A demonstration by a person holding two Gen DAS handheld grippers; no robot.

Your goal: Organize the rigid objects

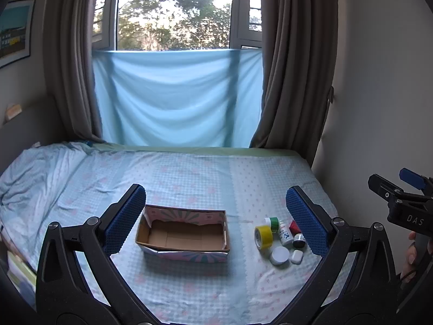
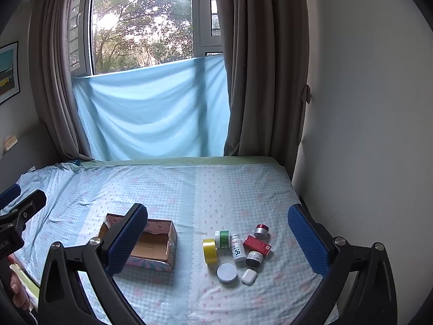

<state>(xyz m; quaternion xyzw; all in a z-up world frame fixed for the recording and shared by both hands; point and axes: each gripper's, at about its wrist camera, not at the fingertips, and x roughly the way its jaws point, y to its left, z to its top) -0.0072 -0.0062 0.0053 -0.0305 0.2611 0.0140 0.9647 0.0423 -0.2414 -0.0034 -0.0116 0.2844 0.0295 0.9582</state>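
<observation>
Both tongs, left (image 1: 213, 222) and right (image 2: 216, 233), are hovering released; approach the yellow tape roll (image 2: 210, 249) first, then carry it left into the cardboard box (image 2: 162, 254).

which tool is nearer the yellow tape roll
Right. The right tool frames the yellow tape roll and its cluster; the left tool sits over the cardboard box, further left.

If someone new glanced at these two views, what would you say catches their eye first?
Probably the open cardboard box lying empty on the bed, with a tight cluster of small items to its right: a yellow tape roll, a red box, a white bottle and a white round lid. Both grippers, left and right, hang open above the bed, holding nothing.
</observation>
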